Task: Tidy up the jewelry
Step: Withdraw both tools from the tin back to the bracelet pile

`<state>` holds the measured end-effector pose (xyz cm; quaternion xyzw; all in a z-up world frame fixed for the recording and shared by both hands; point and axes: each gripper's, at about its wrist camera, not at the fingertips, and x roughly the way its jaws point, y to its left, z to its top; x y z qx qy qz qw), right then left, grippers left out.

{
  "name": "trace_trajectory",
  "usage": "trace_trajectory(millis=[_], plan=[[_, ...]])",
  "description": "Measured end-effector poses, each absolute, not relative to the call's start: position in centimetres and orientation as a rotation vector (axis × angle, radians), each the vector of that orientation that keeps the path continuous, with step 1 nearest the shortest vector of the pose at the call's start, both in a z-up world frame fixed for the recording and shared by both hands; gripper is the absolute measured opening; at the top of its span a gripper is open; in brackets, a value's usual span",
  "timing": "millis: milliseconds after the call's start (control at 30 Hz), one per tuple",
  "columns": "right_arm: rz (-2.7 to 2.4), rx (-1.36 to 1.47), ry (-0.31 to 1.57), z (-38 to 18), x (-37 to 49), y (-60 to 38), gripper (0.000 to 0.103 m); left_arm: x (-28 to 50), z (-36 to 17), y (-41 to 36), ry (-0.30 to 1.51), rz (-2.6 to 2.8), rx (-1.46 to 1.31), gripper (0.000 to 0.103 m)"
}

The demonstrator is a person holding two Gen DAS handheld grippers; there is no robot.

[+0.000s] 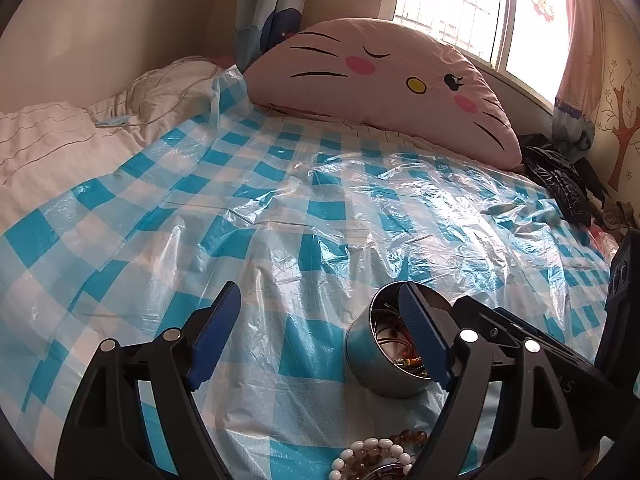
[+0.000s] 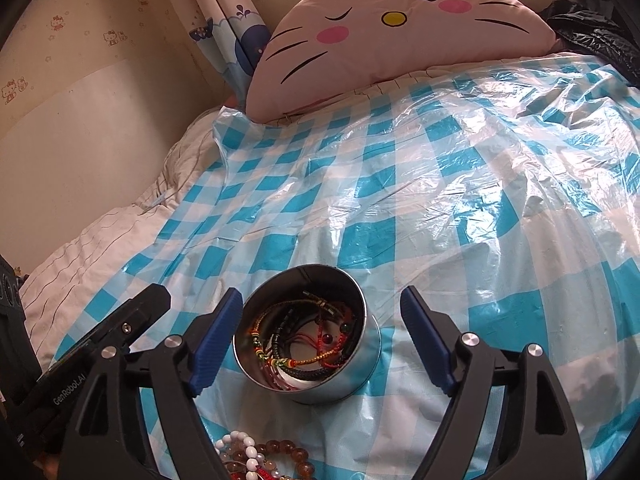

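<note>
A round metal tin [image 2: 344,376] stands on the blue-checked plastic sheet [image 2: 440,200], holding several cord and bead bracelets [image 2: 304,340]. My right gripper [image 2: 322,340] is open above it, its blue pads either side of the tin, not touching. In the left wrist view the tin [image 1: 360,348] sits behind my right pad; my left gripper [image 1: 320,340] is open and empty. White and brown bead bracelets [image 2: 260,456] lie in a pile on the sheet just in front of the tin, also in the left wrist view [image 1: 380,452].
A pink cat-face cushion [image 1: 380,80] leans at the bed's head under the window. A white quilt [image 1: 60,140] lies at the left. A black bag [image 1: 560,176] sits at the far right. The other gripper's body shows at the frame edge [image 2: 100,344].
</note>
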<state>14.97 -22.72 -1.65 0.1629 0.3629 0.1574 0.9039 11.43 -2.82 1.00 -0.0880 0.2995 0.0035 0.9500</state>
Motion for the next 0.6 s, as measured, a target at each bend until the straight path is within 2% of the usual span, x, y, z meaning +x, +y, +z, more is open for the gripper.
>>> trace_trajectory(millis=[300,600], plan=[[0.292,0.312,0.753,-1.2,12.3,-23.3,0.084,10.2,0.7,-2.8,0.640,-0.010,-0.163,0.081],[0.282,0.234,0.835,-1.9,7.8,-23.8,0.086,7.8,-1.0,-1.0,0.728,0.005,-0.146,0.081]])
